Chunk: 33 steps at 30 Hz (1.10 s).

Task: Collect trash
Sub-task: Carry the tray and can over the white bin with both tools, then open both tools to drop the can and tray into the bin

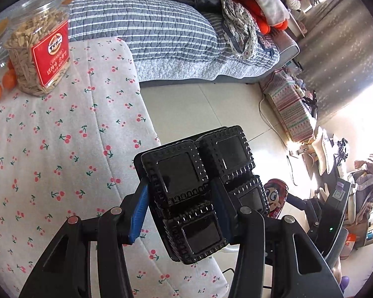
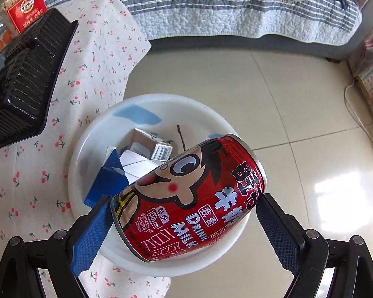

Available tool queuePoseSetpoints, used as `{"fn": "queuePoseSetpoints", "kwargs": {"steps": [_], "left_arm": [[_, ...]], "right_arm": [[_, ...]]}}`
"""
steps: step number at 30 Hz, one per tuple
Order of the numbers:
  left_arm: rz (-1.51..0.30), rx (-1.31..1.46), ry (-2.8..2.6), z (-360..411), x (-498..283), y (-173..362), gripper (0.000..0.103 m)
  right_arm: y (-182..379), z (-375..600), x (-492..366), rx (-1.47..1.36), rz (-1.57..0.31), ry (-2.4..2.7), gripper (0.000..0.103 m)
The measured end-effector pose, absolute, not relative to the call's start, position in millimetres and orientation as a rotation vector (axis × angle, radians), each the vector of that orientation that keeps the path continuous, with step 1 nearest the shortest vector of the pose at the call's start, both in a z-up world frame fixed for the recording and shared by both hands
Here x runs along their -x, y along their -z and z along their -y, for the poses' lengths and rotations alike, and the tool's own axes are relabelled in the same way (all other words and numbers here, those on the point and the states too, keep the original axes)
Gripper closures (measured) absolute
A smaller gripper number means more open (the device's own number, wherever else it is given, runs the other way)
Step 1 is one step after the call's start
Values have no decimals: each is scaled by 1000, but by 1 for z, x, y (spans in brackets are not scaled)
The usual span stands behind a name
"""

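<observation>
my right gripper (image 2: 184,213) clamps the milk can (image 2: 189,198) above the bin (image 2: 87,134); tilted, it could slip (left gripper (image 1: 180,211) grips a black tray (image 1: 199,188)).

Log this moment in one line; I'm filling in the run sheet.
left gripper: shut on black plastic tray | right gripper: shut on red milk can above white bin | bin: holds cartons, can not dropped
</observation>
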<state>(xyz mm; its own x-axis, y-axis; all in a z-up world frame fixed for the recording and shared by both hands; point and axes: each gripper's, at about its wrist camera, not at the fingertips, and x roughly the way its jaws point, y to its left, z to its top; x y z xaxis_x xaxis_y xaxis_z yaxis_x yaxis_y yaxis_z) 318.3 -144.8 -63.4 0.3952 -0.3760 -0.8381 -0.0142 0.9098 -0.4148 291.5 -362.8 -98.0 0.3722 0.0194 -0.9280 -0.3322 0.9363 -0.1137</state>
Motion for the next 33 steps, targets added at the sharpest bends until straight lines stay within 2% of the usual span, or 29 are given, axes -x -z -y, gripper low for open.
{"fn": "queuePoseSetpoints", "kwargs": {"steps": [5,9,23,33], "left_arm": [[-1164,383,253,162,-319,69,51],[-1171,389,265,172,-322,73,51],[-1188,302,370,238,-321,86,51],[-1227,204,351,280,-329,119,49]], "right_arm": [[129,341,-280,650,-1171,-209,8],[139,344,-273,696,-1197,-247,8],[94,414,-292,415,-1171,-58,7],[62,453,-291,177,-1144,70,7]]}}
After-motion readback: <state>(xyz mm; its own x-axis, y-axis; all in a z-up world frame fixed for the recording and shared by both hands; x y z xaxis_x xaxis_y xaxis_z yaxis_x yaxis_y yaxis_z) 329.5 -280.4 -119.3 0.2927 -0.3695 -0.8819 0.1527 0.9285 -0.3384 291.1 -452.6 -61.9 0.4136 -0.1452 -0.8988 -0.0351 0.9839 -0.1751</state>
